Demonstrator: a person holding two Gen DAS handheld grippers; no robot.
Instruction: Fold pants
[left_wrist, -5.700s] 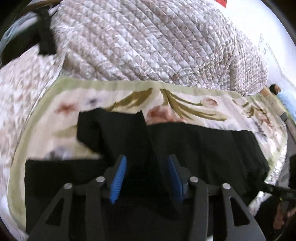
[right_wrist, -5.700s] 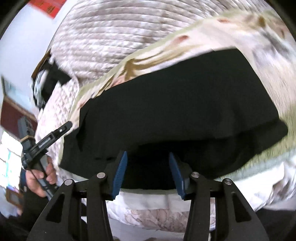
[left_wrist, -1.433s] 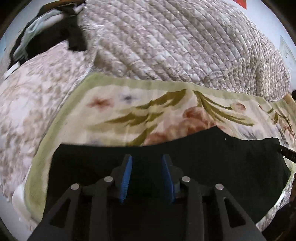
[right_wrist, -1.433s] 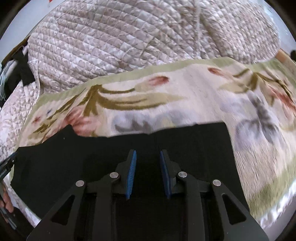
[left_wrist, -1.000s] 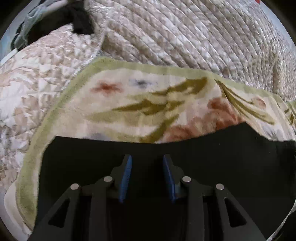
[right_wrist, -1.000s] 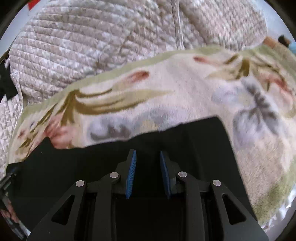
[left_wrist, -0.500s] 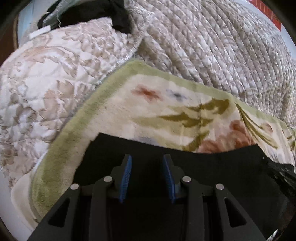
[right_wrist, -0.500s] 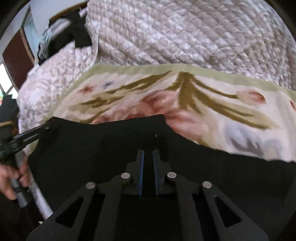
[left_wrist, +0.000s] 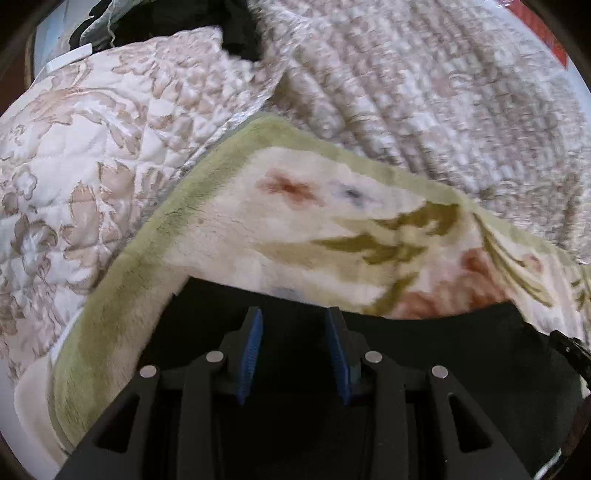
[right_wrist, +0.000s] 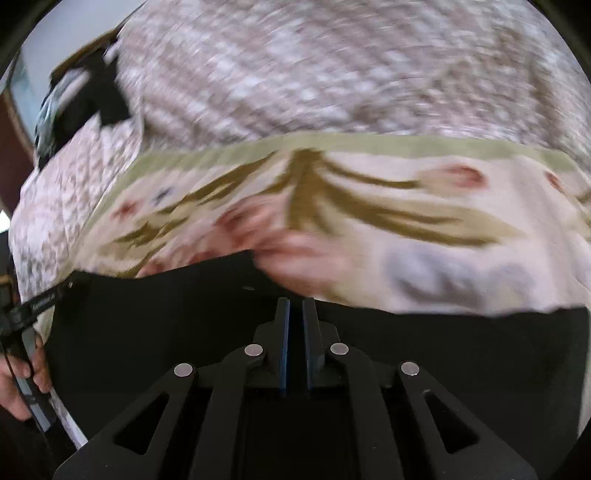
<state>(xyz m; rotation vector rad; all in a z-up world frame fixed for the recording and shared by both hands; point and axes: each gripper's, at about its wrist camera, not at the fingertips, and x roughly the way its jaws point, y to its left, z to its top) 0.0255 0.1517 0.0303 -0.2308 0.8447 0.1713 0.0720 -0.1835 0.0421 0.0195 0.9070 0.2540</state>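
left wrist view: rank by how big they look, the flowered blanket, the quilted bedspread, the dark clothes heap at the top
1. quilted bedspread
2. flowered blanket, though it lies nearer the camera
3. dark clothes heap, far off, so its true size is unsure

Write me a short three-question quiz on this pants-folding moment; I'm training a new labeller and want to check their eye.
1. True or false: the black pants lie on a flowered blanket.
2. Which tool has its blue pads nearly together: A) the left tool, B) the right tool, C) both?
3. Fill in: behind the blanket rises a heaped, quilted ____.

Key
1. True; the blanket has a green border, and the pants cover its near part.
2. B; the left tool's pads stand apart over the pants. Whether the right one pinches cloth cannot be made out.
3. Bedspread.
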